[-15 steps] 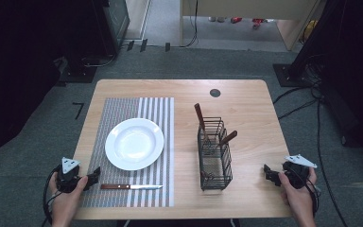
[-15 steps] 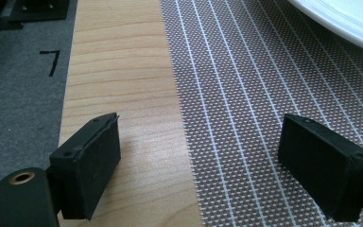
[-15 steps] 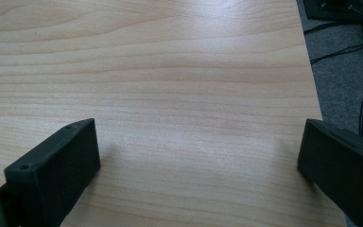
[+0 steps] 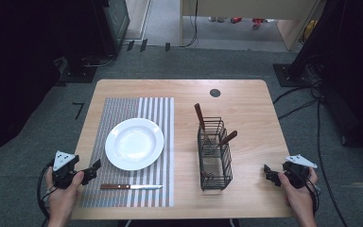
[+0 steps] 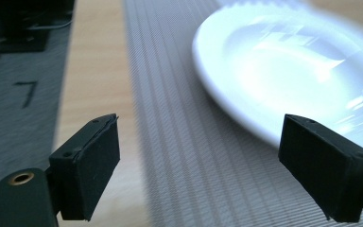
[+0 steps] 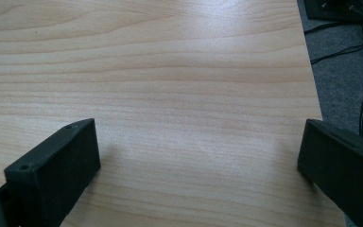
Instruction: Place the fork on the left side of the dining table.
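While both claws hang empty at the near edge of the tabletop [image 4: 246,101], the work looks to be at its opening step: laying a place setting around the white plate [image 4: 134,143]. The left claw [image 4: 94,168] sits at the near left corner of the striped placemat [image 4: 123,106], its jaws spread wide with nothing between them; in the left gripper view the plate's rim lies just ahead and to the right of the pads [image 5: 92,165]. A table knife [image 4: 131,187] with a brown handle lies flat on the placemat, just in front of the plate and close to the left claw, blade pointing right. The right claw [image 4: 267,172] hovers over bare wood near the right edge, jaws likewise gaping and holding nothing. Between the two stands a black wire cutlery caddy [image 4: 214,156], with two brown-handled utensils [image 4: 199,115] leaning out of its far compartment; what kind they are cannot be told.

Judging by position, the likely next move is the left claw reaching for the knife. That calls for coming down over the slim handle, jaws across its width, and closing low, since it lies flush on the mat.
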`<state>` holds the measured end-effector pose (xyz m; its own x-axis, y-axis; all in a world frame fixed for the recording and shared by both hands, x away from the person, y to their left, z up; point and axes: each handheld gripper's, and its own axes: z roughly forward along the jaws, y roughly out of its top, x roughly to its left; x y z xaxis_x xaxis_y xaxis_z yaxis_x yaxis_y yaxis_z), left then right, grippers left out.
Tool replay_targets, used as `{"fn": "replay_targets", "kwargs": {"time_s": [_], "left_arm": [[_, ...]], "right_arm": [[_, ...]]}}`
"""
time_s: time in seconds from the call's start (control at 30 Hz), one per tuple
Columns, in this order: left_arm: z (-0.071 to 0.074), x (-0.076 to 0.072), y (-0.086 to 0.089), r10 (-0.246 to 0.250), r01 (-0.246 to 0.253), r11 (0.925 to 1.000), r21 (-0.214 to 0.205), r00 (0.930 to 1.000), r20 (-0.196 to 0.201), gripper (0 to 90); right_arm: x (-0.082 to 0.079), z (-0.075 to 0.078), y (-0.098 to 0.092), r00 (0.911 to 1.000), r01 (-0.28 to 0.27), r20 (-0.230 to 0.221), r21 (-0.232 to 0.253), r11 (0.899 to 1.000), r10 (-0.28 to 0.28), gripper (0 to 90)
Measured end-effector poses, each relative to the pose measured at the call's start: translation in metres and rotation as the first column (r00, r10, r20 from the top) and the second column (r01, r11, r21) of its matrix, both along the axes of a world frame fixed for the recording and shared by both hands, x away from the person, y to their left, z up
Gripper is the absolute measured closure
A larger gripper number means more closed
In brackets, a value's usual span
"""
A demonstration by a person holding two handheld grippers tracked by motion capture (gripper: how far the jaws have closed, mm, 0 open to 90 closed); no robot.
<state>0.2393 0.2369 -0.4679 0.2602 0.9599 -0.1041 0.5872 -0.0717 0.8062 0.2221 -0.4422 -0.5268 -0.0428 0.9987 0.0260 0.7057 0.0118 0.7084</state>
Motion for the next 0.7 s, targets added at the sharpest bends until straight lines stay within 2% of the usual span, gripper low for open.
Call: {"fn": "replay_targets", "kwargs": {"time_s": [0.03, 0.07, 0.1, 0.13, 0.17, 0.23, 0.3, 0.33, 0.37, 0.4, 0.43, 0.47, 0.53, 0.57, 0.6, 0.63, 0.67, 0.7], "left_arm": [[0.01, 0.001, -0.008, -0.025, 0.026, 0.9992, -0.032, 0.9995, 0.02, 13.9], [0.01, 0.001, -0.008, -0.025, 0.026, 0.9992, -0.032, 0.9995, 0.02, 13.9], [0.019, 0.003, -0.019, -0.061, 0.062, 0.9973, -0.038, 0.9975, 0.035, 13.9], [0.019, 0.003, -0.019, -0.061, 0.062, 0.9973, -0.038, 0.9975, 0.035, 13.9], [0.027, 0.006, -0.029, -0.087, 0.09, 0.9949, -0.047, 0.9949, 0.05, 13.9], [0.033, 0.011, -0.039, -0.119, 0.122, 0.9899, -0.072, 0.9914, 0.055, 13.9], [0.039, 0.017, -0.05, -0.144, 0.149, 0.9848, -0.088, 0.9872, 0.069, 13.9], [0.039, 0.017, -0.05, -0.144, 0.149, 0.9848, -0.088, 0.9872, 0.069, 13.9], [0.044, 0.022, -0.062, -0.17, 0.178, 0.9797, -0.092, 0.982, 0.081, 13.9], [0.044, 0.022, -0.062, -0.17, 0.178, 0.9797, -0.092, 0.982, 0.081, 13.9], [0.048, 0.027, -0.076, -0.197, 0.206, 0.9734, -0.101, 0.9763, 0.089, 13.9], [0.048, 0.027, -0.076, -0.197, 0.206, 0.9734, -0.101, 0.9763, 0.089, 13.9], [0.054, 0.034, -0.095, -0.236, 0.245, 0.9651, -0.093, 0.9672, 0.094, 13.9], [0.055, 0.036, -0.101, -0.249, 0.258, 0.9616, -0.095, 0.9639, 0.094, 13.9], [0.055, 0.036, -0.101, -0.249, 0.258, 0.9616, -0.095, 0.9639, 0.094, 13.9], [0.058, 0.04, -0.111, -0.268, 0.278, 0.9547, -0.105, 0.9581, 0.101, 13.9], [0.058, 0.04, -0.111, -0.268, 0.278, 0.9547, -0.105, 0.9581, 0.101, 13.9], [0.061, 0.043, -0.12, -0.279, 0.29, 0.9506, -0.11, 0.9542, 0.107, 13.9]], "right_arm": [[0.0, 0.0, 0.0, 1.0, 0.0, 0.0, 0.0, 1.0, 0.0, 0.0], [0.0, 0.0, 0.0, 1.0, 0.0, 0.0, 0.0, 1.0, 0.0, 0.0], [0.0, 0.0, 0.0, 1.0, 0.001, 0.0, 0.0, 1.0, -0.001, 0.0], [0.0, 0.0, 0.0, 1.0, 0.001, 0.0, 0.001, 1.0, -0.001, 0.0], [0.0, 0.0, 0.0, 1.0, 0.001, 0.0, 0.001, 1.0, -0.001, 0.0], [0.0, 0.0, 0.0, 1.0, 0.003, -0.001, 0.001, 1.0, -0.003, 0.0], [0.0, 0.0, 0.0, 1.0, 0.001, 0.0, 0.0, 1.0, -0.001, 0.0], [0.0, 0.0, 0.0, 1.0, 0.002, -0.001, 0.001, 1.0, -0.002, 0.0], [0.0, 0.0, 0.0, 1.0, 0.001, 0.0, 0.001, 1.0, -0.001, 0.0], [0.0, 0.0, 0.0, 1.0, 0.001, 0.0, 0.0, 1.0, -0.001, 0.0], [0.0, 0.0, 0.0, 1.0, 0.001, 0.0, 0.0, 1.0, -0.001, 0.0], [0.0, 0.0, 0.0, 1.0, 0.001, 0.0, 0.0, 1.0, -0.001, 0.0], [0.0, 0.0, 0.0, 1.0, 0.001, 0.0, 0.0, 1.0, -0.001, 0.0], [0.0, 0.0, 0.0, 1.0, 0.001, 0.0, 0.0, 1.0, -0.001, 0.0], [0.0, 0.0, 0.0, 1.0, 0.001, 0.0, 0.0, 1.0, -0.001, 0.0], [0.0, 0.0, 0.0, 1.0, 0.001, 0.0, 0.0, 1.0, -0.001, 0.0], [0.0, 0.0, 0.0, 1.0, 0.0, 0.0, -0.001, 1.0, 0.0, 0.0], [0.0, 0.0, 0.0, 1.0, 0.0, 0.0, -0.001, 1.0, 0.0, 0.0]]}}
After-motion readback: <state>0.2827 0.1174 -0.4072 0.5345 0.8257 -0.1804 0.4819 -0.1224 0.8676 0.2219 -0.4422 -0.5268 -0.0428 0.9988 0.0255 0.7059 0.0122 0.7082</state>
